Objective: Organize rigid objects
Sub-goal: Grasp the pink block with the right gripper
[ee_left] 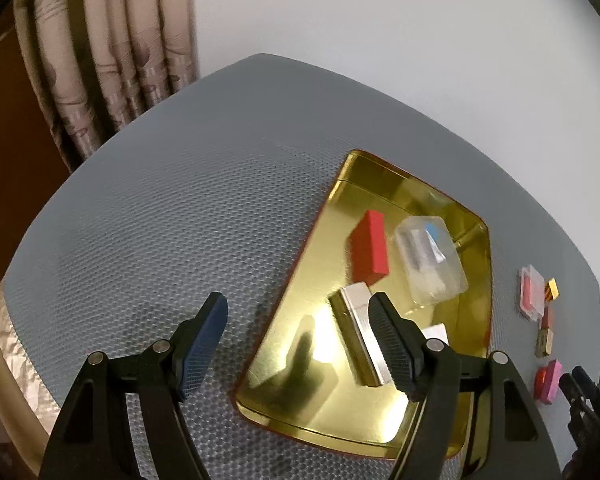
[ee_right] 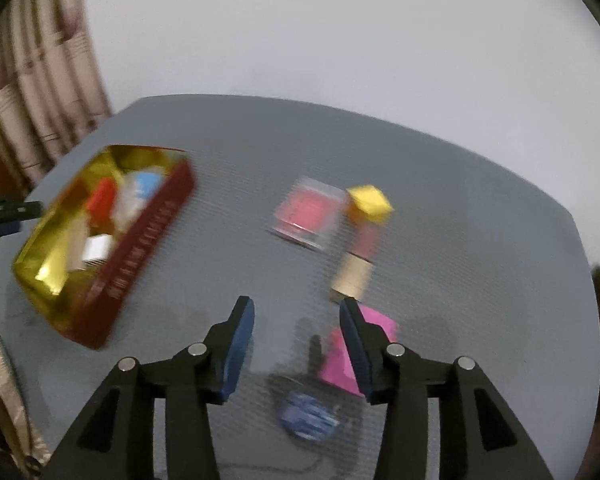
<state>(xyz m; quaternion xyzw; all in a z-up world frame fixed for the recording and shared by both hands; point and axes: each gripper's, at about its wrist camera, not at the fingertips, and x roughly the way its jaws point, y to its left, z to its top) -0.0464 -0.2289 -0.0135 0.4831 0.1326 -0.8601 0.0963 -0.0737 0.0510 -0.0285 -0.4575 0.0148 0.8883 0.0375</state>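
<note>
Both hand-held grippers hang with jaws parted, nothing between them. Left hand-held gripper hovers over the near end of the gold tin, whose inside holds a silver box at 1 o'clock from the pads, then a red block and a clear plastic case at 1 o'clock further off. Right hand-held gripper hangs above the grey counter (this view is blurred), a magenta block beside its right pad, a pink case at 12 o'clock, a yellow cube at 1 o'clock.
</note>
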